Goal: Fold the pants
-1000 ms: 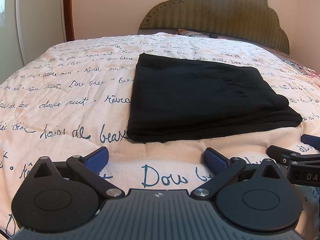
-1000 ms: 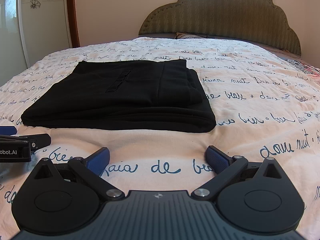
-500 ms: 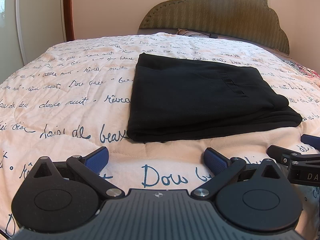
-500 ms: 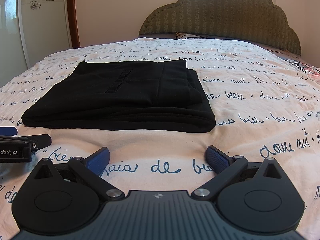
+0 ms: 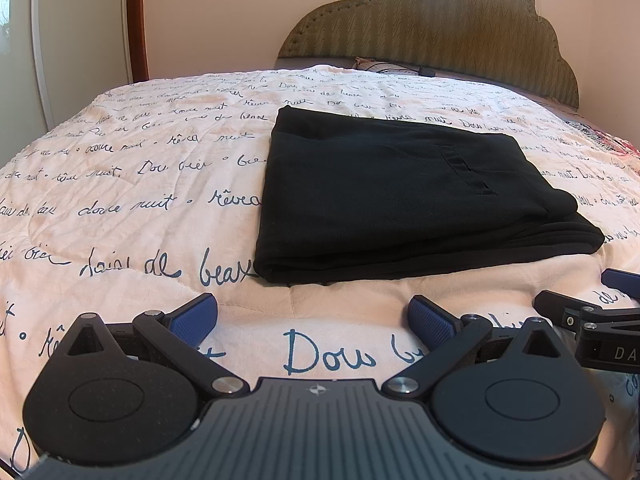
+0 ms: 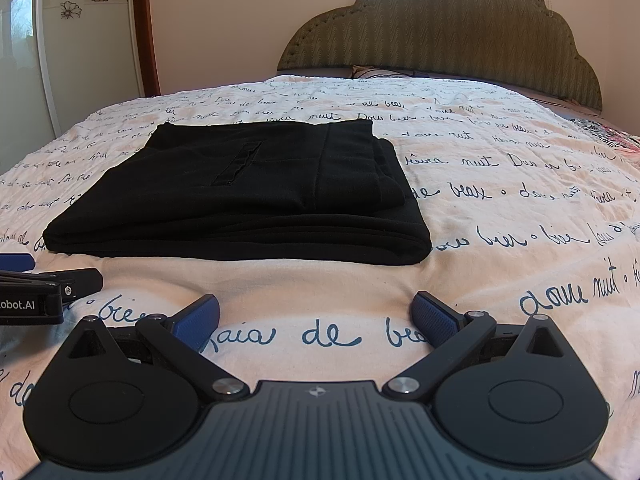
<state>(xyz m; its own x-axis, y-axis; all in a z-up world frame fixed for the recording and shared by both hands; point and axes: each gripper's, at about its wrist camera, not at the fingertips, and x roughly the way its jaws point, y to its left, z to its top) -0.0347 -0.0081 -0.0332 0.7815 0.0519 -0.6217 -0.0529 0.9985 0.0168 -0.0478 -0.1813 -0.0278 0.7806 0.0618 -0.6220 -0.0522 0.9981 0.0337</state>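
Note:
The black pants lie folded into a flat rectangle on the bed; they also show in the right wrist view. My left gripper is open and empty, resting low on the cover just in front of the pants' near left corner. My right gripper is open and empty, in front of the pants' near right corner. Each gripper shows at the edge of the other's view: the right one and the left one. Neither touches the pants.
The bed cover is pale pink with blue handwriting print. A padded green headboard and a pillow stand at the far end. A wardrobe door with flower stickers is on the left.

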